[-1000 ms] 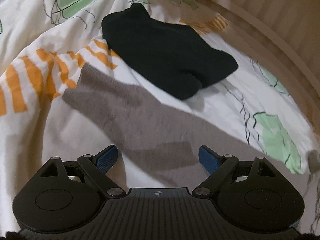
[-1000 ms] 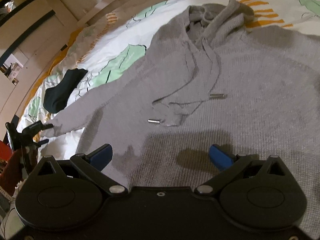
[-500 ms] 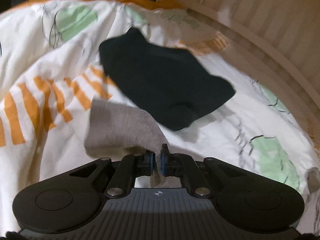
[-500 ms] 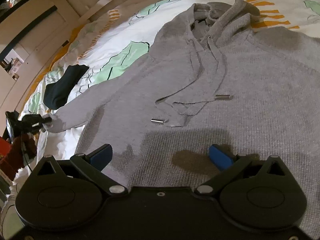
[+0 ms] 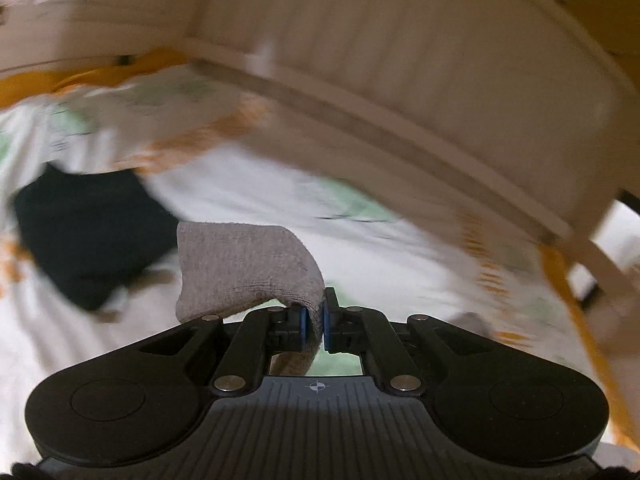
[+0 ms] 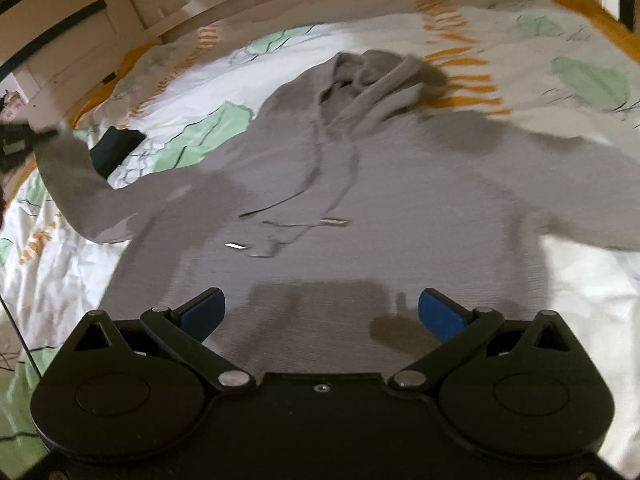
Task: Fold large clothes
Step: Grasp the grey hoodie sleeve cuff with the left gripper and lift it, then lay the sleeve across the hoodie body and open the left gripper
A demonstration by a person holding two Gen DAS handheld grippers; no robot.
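Left gripper [image 5: 314, 323] is clamped tight on the grey hoodie's [image 6: 400, 208] sleeve cuff [image 5: 244, 264], lifted off the bedsheet [image 5: 400, 248], while the right gripper [image 6: 320, 312] hovers wide apart over the hoodie's body.

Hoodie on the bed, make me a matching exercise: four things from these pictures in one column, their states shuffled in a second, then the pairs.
Things:
1. left tongs
2. right tongs
3. hoodie sleeve cuff
4. black garment

States:
A. lying loose on the patterned bedsheet
B. open, over the hoodie's body
C. shut on grey knit
D. pinched and raised off the bed

Pairs: 1-C, 2-B, 3-D, 4-A
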